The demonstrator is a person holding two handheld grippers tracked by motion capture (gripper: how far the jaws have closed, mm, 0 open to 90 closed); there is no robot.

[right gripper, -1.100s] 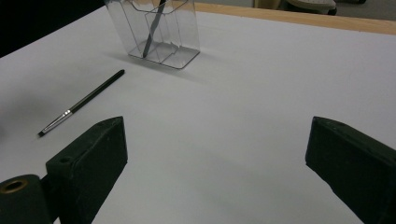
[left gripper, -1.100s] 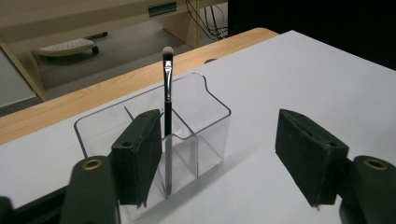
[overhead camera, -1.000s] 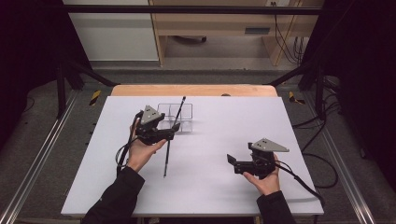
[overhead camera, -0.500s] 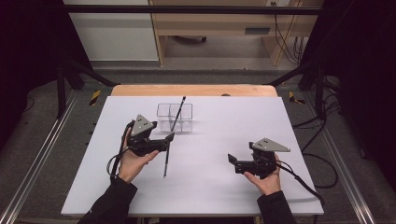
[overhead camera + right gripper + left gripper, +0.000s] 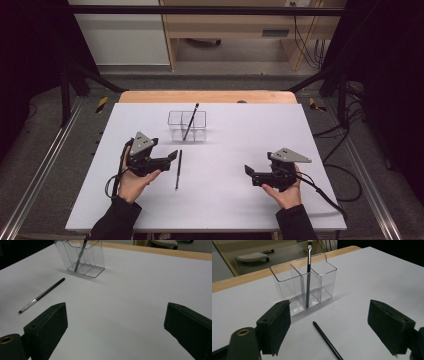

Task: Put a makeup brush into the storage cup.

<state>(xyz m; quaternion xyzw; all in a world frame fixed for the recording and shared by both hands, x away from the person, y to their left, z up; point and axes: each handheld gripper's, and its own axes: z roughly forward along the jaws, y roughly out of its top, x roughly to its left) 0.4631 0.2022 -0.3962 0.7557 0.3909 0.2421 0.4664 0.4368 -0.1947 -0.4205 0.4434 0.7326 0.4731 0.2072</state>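
Left tongs (image 5: 172, 155) have just been opening and stand wide, nothing between them. The brush (image 5: 178, 169), held a second ago, lies on the counter (image 5: 235, 200) just beside them. Holder (image 5: 187, 126) beyond has one brush. Right tongs (image 5: 248, 171) wide, empty.

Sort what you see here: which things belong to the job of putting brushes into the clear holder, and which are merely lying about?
Part of the job:
clear holder
brush standing in it
brush lying on the table
left gripper, jaws open

Lying about:
yellow-and-black clamps beside the table
cables on the floor
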